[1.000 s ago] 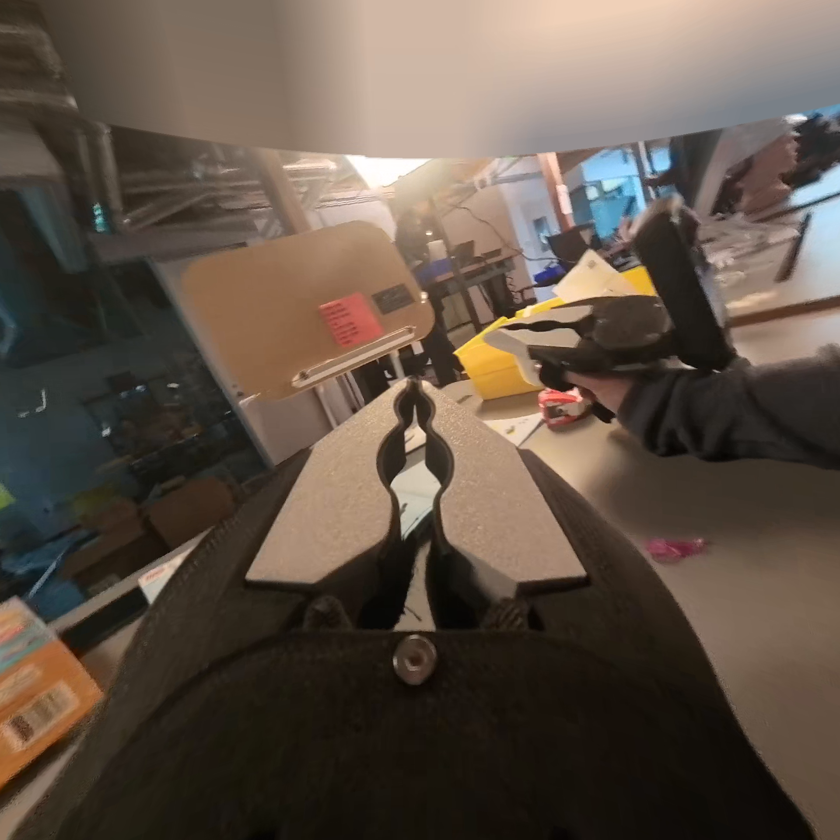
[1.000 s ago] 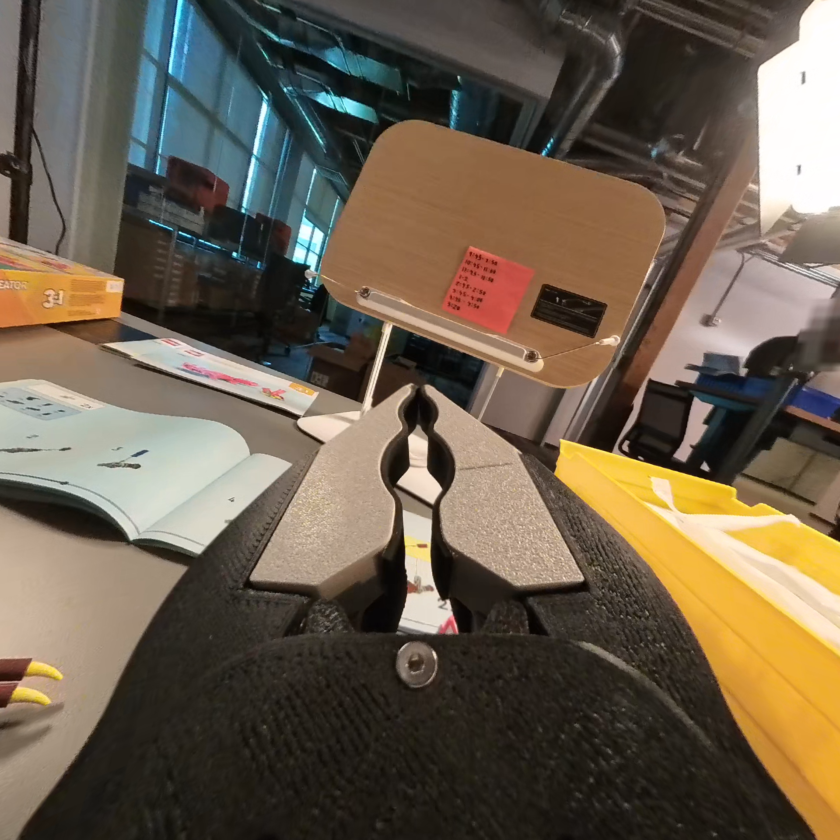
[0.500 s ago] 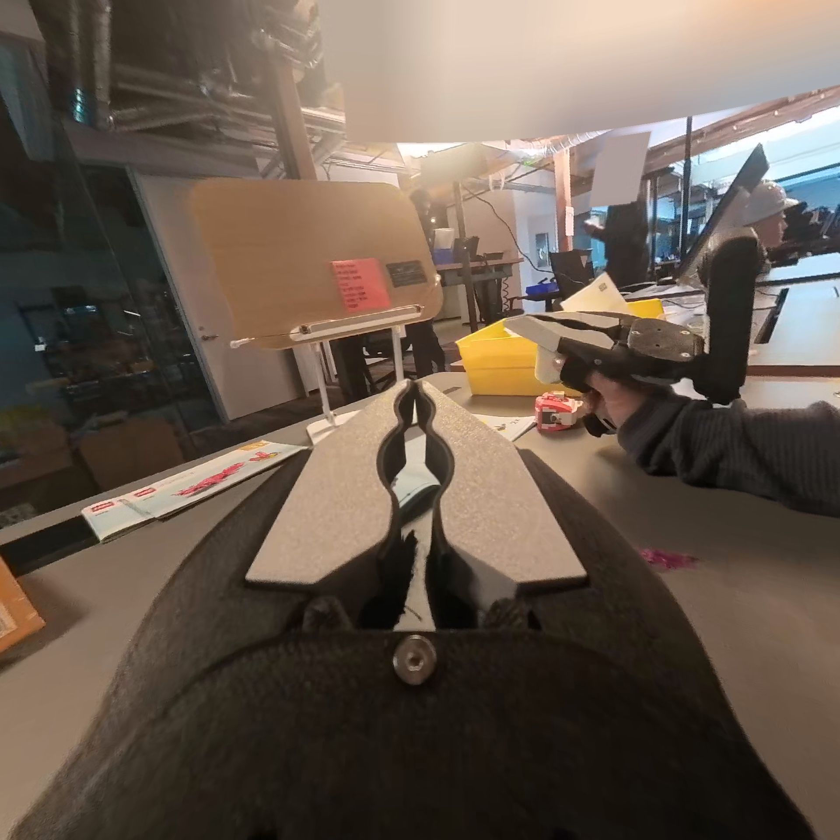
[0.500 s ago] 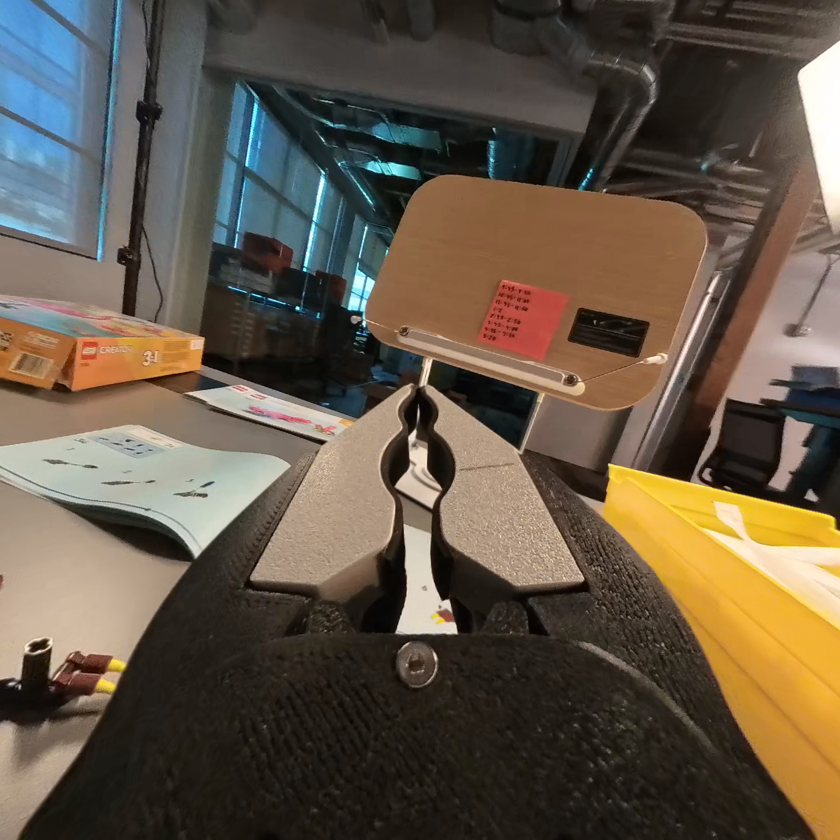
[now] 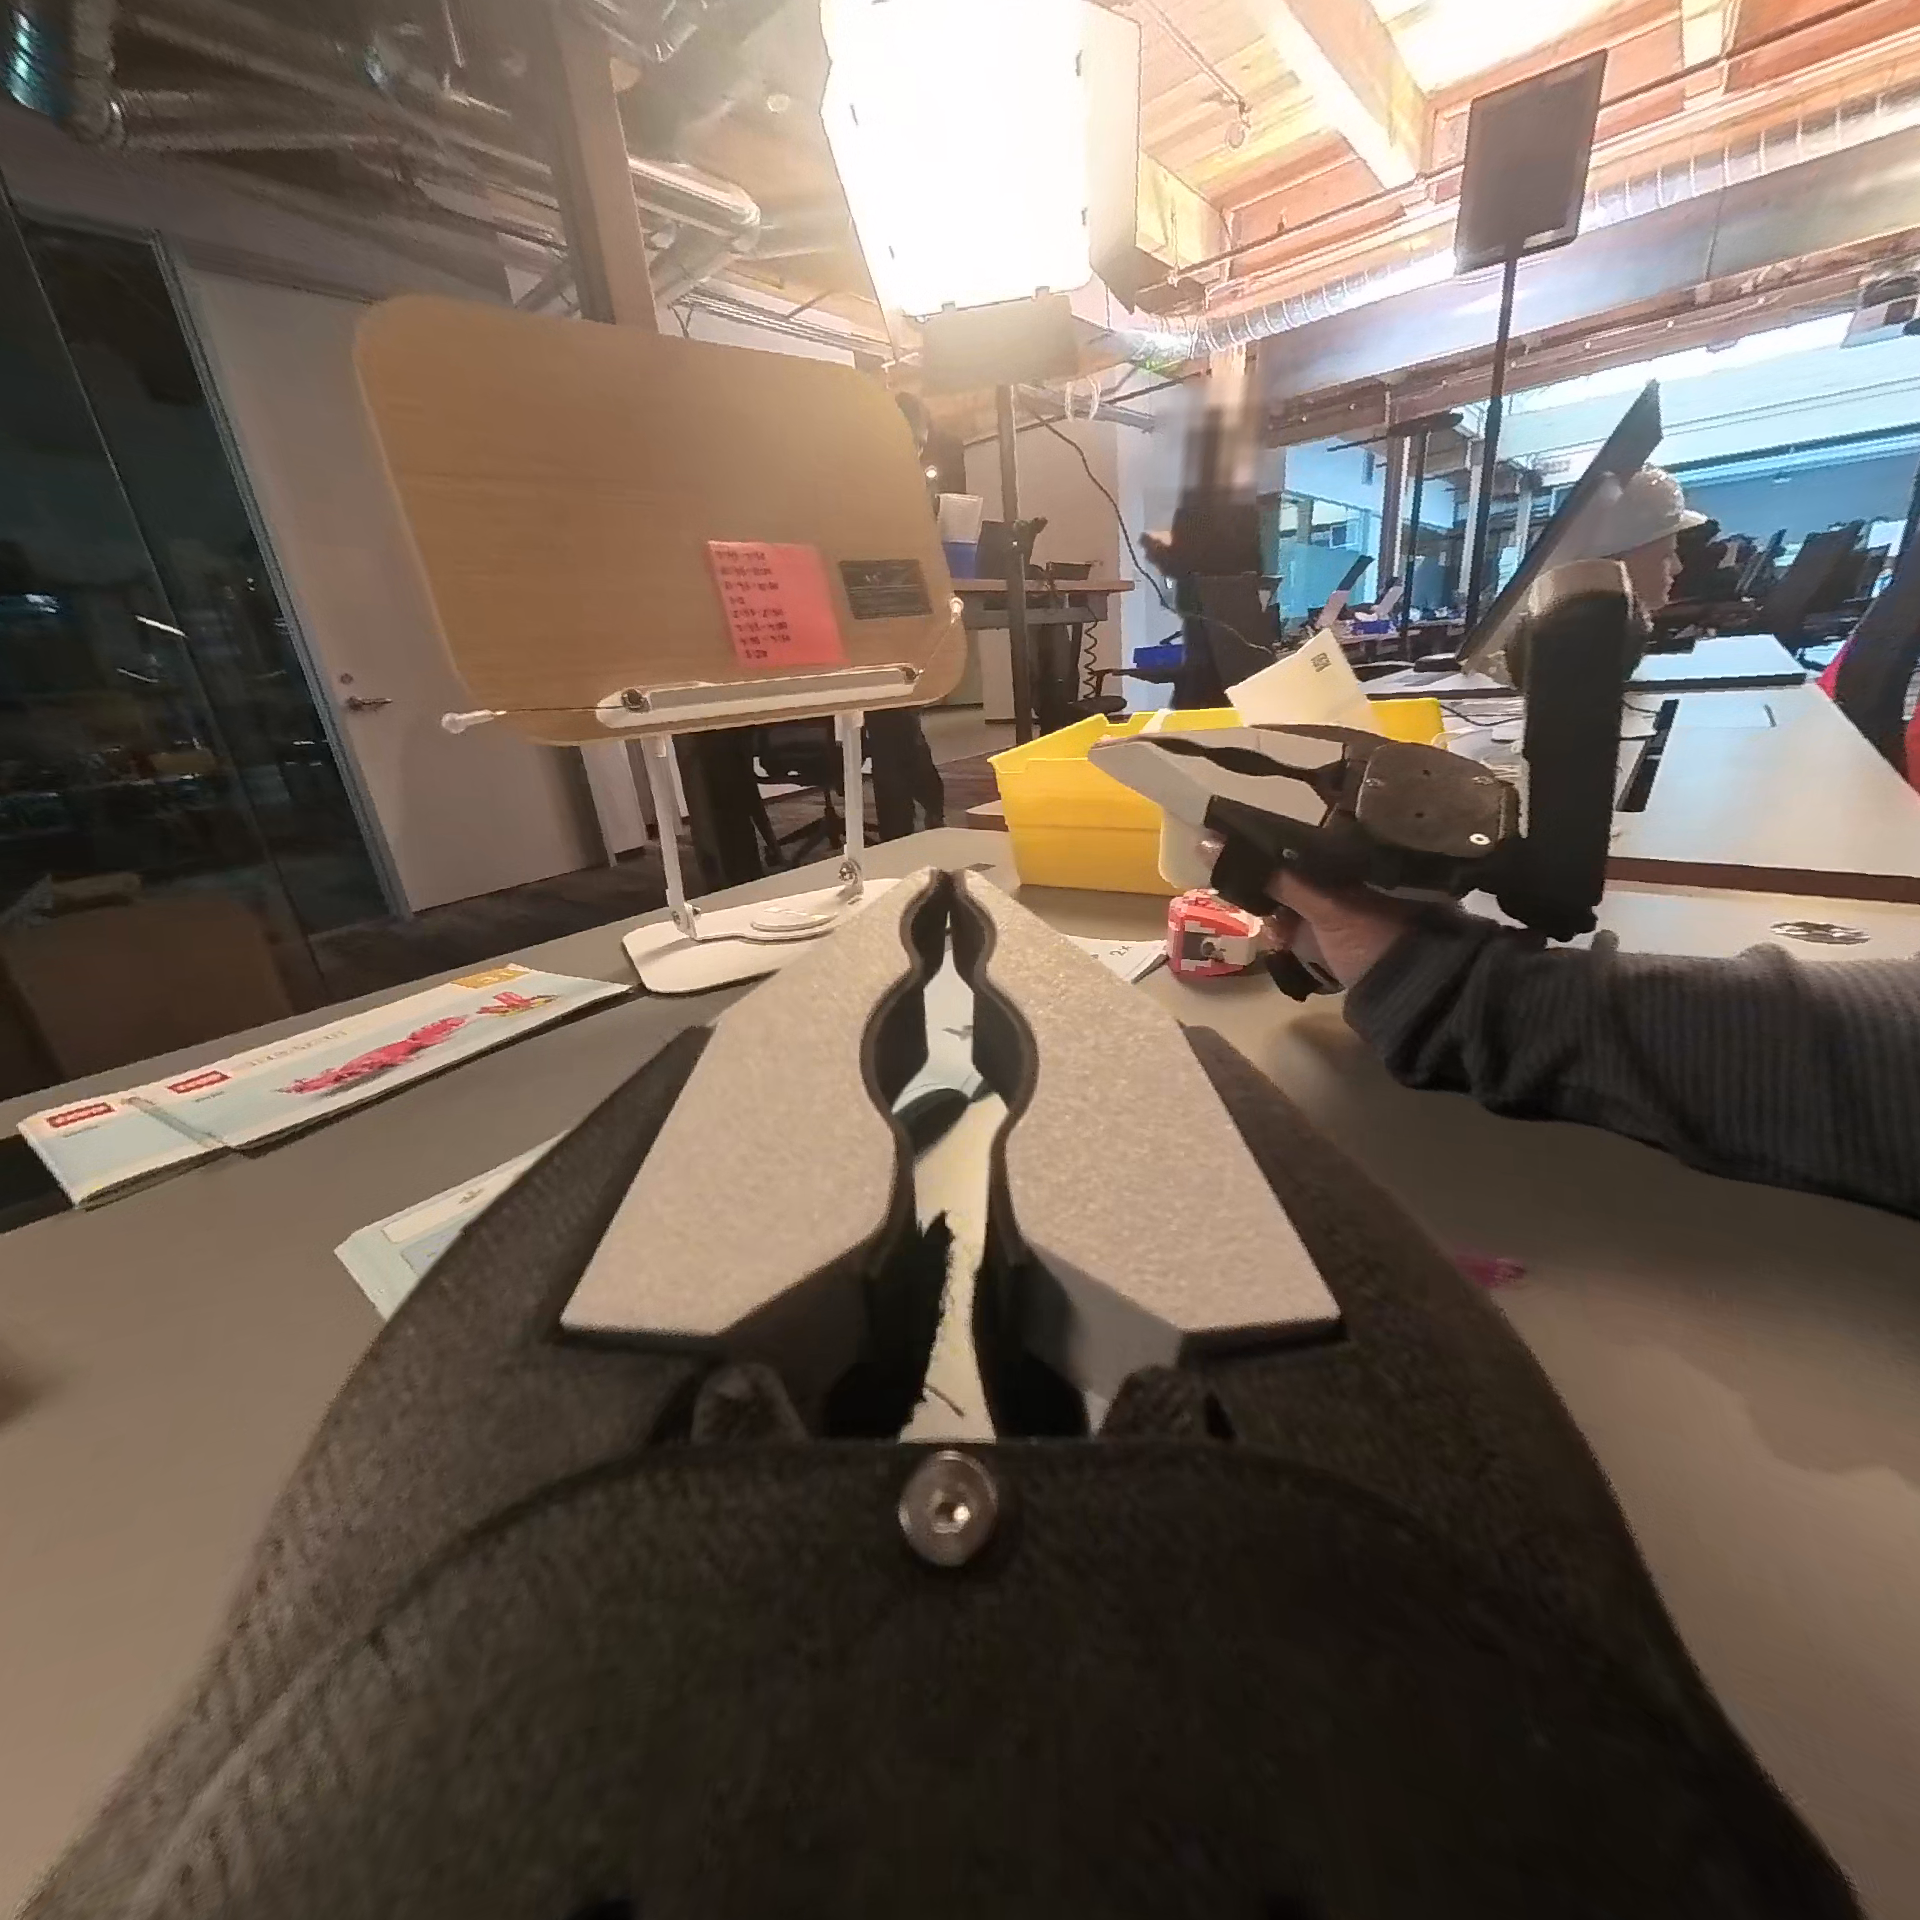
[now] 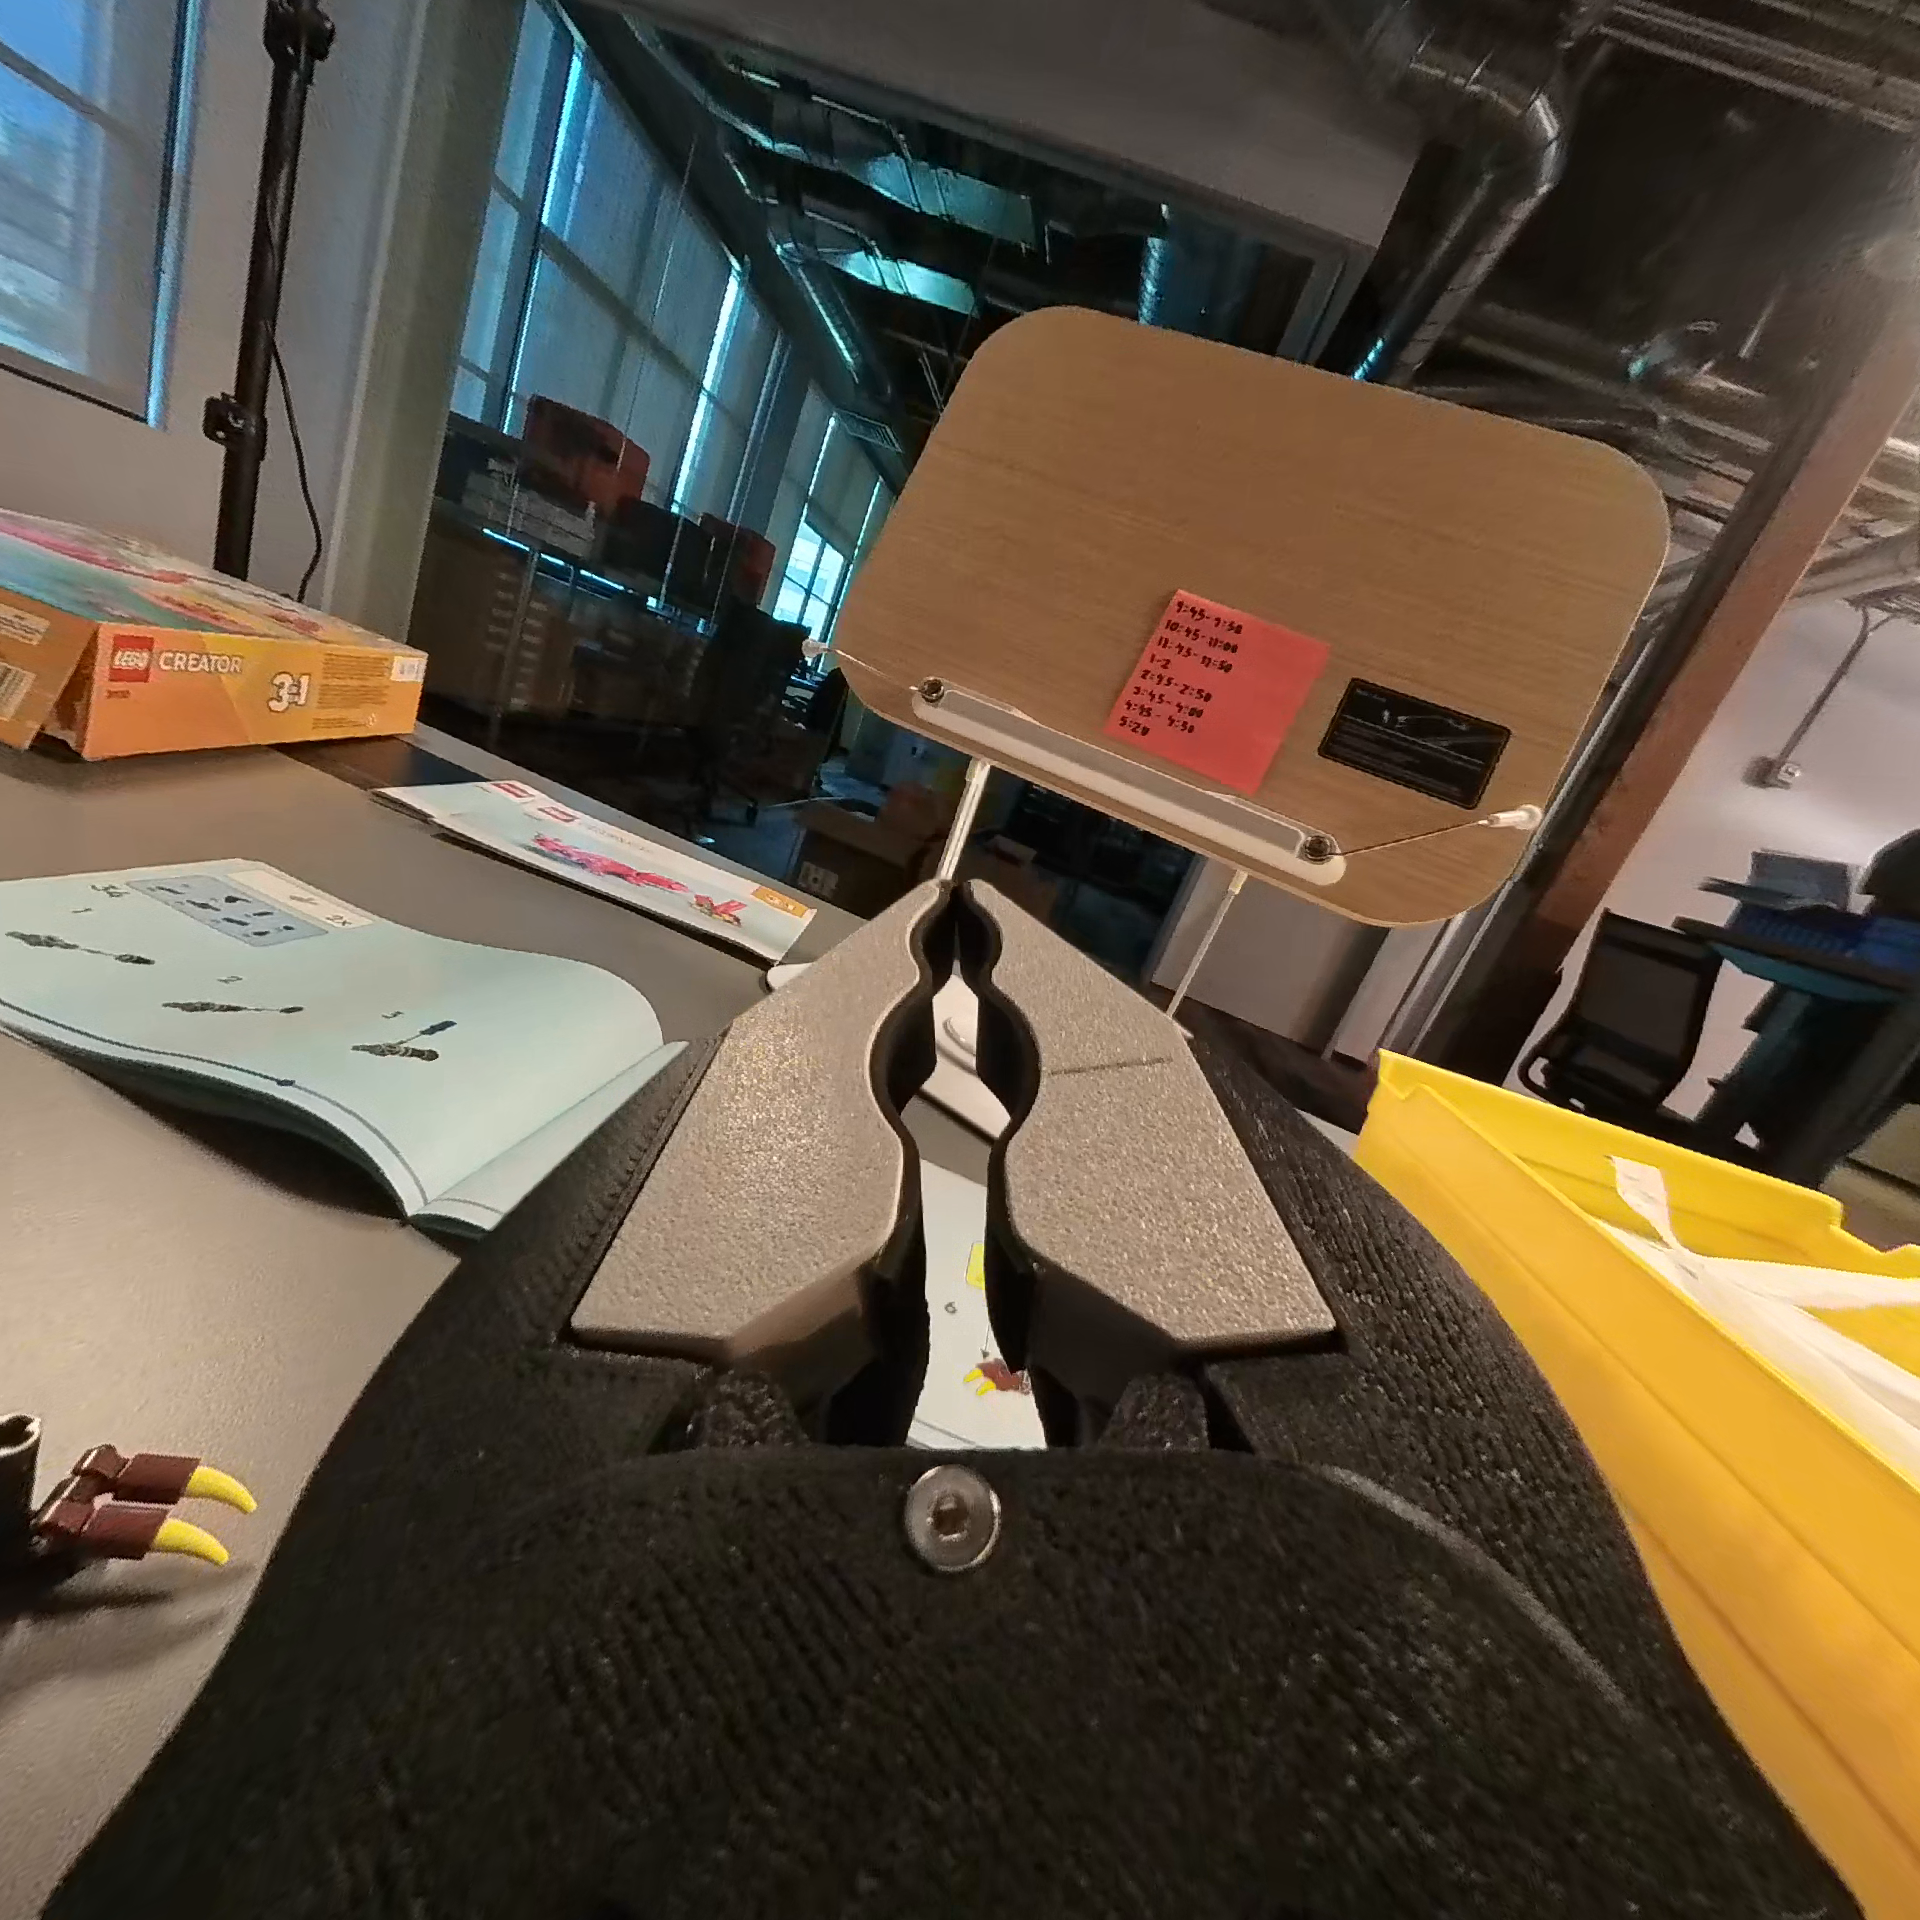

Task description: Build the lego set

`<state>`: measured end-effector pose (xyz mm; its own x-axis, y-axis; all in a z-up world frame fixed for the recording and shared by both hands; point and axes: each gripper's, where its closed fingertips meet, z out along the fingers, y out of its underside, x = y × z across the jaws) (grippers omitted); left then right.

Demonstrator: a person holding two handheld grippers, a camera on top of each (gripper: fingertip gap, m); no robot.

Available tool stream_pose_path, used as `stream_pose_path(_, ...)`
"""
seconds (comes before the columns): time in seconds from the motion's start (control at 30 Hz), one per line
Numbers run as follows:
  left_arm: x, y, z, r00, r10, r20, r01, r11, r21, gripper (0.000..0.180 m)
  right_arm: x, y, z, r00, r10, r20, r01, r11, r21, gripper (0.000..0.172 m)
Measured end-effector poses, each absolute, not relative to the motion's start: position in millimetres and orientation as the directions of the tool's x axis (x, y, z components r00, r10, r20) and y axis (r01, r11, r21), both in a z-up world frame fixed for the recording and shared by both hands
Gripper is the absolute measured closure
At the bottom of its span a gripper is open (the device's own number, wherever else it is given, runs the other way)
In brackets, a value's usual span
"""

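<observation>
**Open-plan workshop with bare ceiling and glass walls**

The grey table [image 5: 1558,1403] stands in a large office. Overhead run exposed ducts [image 6: 1475,156] and pipes, with wooden ceiling beams [image 5: 1340,83] on the brighter side. A bright softbox lamp [image 5: 966,145] glares above. Tall windows [image 6: 644,343] with blue daylight line one wall; a dark glass partition [image 5: 125,582] and a pale door [image 5: 343,623] stand on another. Farther back are rows of desks [image 5: 1756,675], black office chairs [image 6: 1631,1018] and a dark square panel on a stand [image 5: 1522,145].

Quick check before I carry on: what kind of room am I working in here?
Most likely an open-plan office or lab: rows of desks with office chairs behind, exposed ceiling pipes, and a grey table carrying a yellow bin and booklets.
</observation>
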<state>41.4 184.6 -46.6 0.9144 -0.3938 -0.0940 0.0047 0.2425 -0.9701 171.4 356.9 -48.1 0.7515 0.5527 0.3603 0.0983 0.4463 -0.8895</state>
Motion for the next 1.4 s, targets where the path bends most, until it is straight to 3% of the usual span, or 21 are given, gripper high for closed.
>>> stream_pose_path(0.23, 68.2, 190.8, -67.7, 0.856, -0.506, -0.103, -0.062, 0.097, -0.993, 0.179, 170.4, 358.0, -51.1, 0.753, 0.538, 0.378, 0.129, 0.442, -0.888, 0.172)
stream_pose_path(0.53, 66.6, 178.1, -43.3, 0.861, -0.47, -0.194, -0.115, 0.191, -0.975, 0.174, 165.5, 353.5, -51.2, 0.731, 0.55, 0.404, 0.135, 0.463, -0.876, 0.172)
stream_pose_path(0.63, 35.8, 165.7, -36.9, 0.874, -0.246, -0.419, -0.416, 0.067, -0.907, 0.174, 167.4, 355.1, -51.6, 0.737, 0.548, 0.395, 0.134, 0.455, -0.881, 0.172)
stream_pose_path(0.67, 20.0, 152.9, -27.4, 0.898, -0.142, -0.417, -0.417, 0.033, -0.908, 0.174, 168.4, 356.2, -52.2, 0.74, 0.546, 0.394, 0.137, 0.45, -0.882, 0.172)
stream_pose_path(0.8, -22.5, 89.0, 21.0, 0.967, -0.047, -0.252, -0.25, 0.045, -0.967, 0.18, 178.0, 364.9, -53.0, 0.779, 0.495, 0.384, 0.165, 0.43, -0.888, 0.172)
stream_pose_path(0.87, -80.4, 74.2, 29.2, 0.972, 0.063, -0.228, -0.219, -0.122, -0.968, 0.178, 179.1, 364.0, -51.0, 0.783, 0.502, 0.368, 0.143, 0.43, -0.891, 0.172)
stream_pose_path(0.97, -181.2, 56.5, 2.6, 0.904, 0.186, -0.385, -0.215, -0.578, -0.787, 0.167, 179.3, 362.0, -48.4, 0.778, 0.525, 0.345, 0.105, 0.432, -0.896, 0.172)
stream_pose_path(1.07, -255.6, 53.2, -41.3, 0.899, 0.165, -0.405, -0.106, -0.817, -0.567, 0.18, 181.7, 362.3, -46.6, 0.78, 0.542, 0.313, 0.069, 0.422, -0.904, 0.172)
stream_pose_path(1.2, -319.5, 50.7, -97.8, 0.928, 0.275, -0.25, 0.167, -0.909, -0.382, 0.18, 182.6, 363.8, -47.2, 0.775, 0.565, 0.283, 0.041, 0.403, -0.914, 0.172)
stream_pose_path(1.4, -359.5, 39.5, -155.1, 0.908, 0.326, -0.265, 0.283, -0.941, -0.186, 0.18, 178.5, 360.9, -47.2, 0.761, 0.573, 0.305, 0.051, 0.415, -0.908, 0.172)
